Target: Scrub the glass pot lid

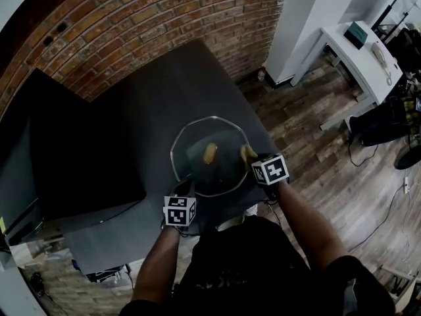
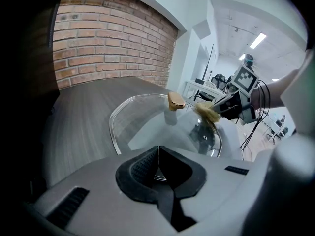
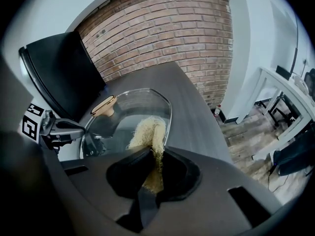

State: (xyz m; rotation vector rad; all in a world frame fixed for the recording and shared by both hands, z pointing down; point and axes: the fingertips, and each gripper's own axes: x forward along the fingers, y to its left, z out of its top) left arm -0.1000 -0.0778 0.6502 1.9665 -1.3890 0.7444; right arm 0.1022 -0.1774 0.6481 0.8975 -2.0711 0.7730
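1. Lying at the near corner of the dark table (image 1: pixel 125 117), the glass pot lid (image 1: pixel 196 143) was clear, with a thin metal rim and a tan knob (image 1: pixel 210 153) at its centre
2. Left gripper (image 2: pixel 158 167) had its jaws closed on the lid's near rim
3. Right gripper (image 3: pixel 153 173) pinched a pale fibrous scrubber (image 3: pixel 146 132) that lay against the glass near its right edge

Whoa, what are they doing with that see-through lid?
A person is scrubbing a glass lid at a dark table, with a gripper in each hand. The left gripper is clamped on the lid's near rim to steady it. The right gripper pinches a tan, stringy scrubber and presses it against the glass, beside the knob.
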